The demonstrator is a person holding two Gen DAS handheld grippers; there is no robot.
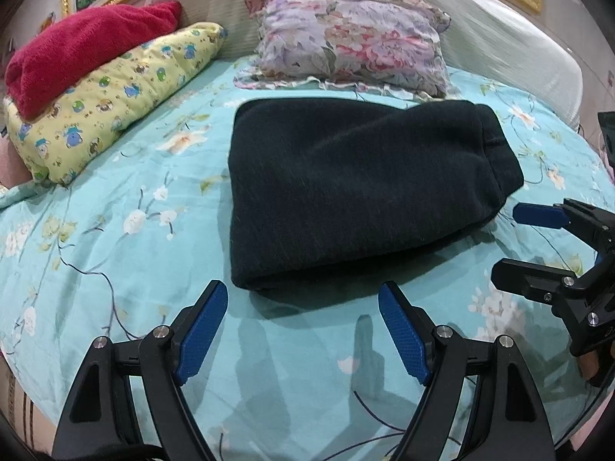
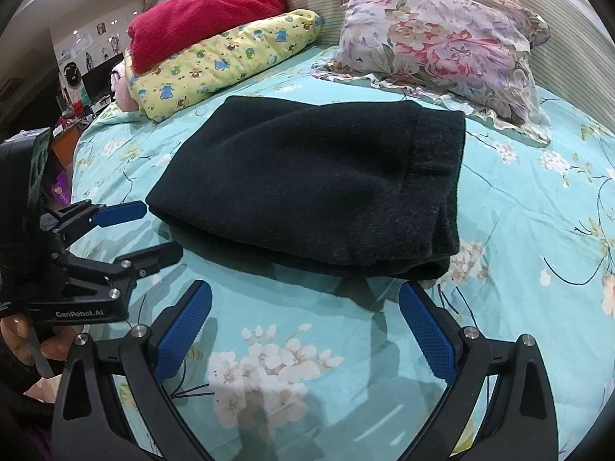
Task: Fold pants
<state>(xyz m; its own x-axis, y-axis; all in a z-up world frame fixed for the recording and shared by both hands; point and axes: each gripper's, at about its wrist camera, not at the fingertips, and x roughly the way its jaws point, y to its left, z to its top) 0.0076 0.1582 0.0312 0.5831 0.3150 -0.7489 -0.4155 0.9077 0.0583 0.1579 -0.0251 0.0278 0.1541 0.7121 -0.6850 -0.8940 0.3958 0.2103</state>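
Dark, nearly black pants (image 1: 357, 188) lie folded into a thick rectangle on the teal flowered bedsheet (image 1: 115, 230); they also show in the right wrist view (image 2: 319, 188), waistband end to the right. My left gripper (image 1: 303, 292) is open and empty, just short of the near fold. My right gripper (image 2: 305, 292) is open and empty in front of the pants' near edge. The right gripper shows at the right of the left wrist view (image 1: 511, 238), open. The left gripper shows at the left of the right wrist view (image 2: 161, 226), open.
A flowered pillow (image 1: 346, 38) lies behind the pants against the white headboard (image 1: 499, 30). A yellow printed quilt (image 1: 115, 96) with a red blanket (image 1: 84, 50) on it lies at the back left. The bed edge runs along the left in the right wrist view (image 2: 77, 146).
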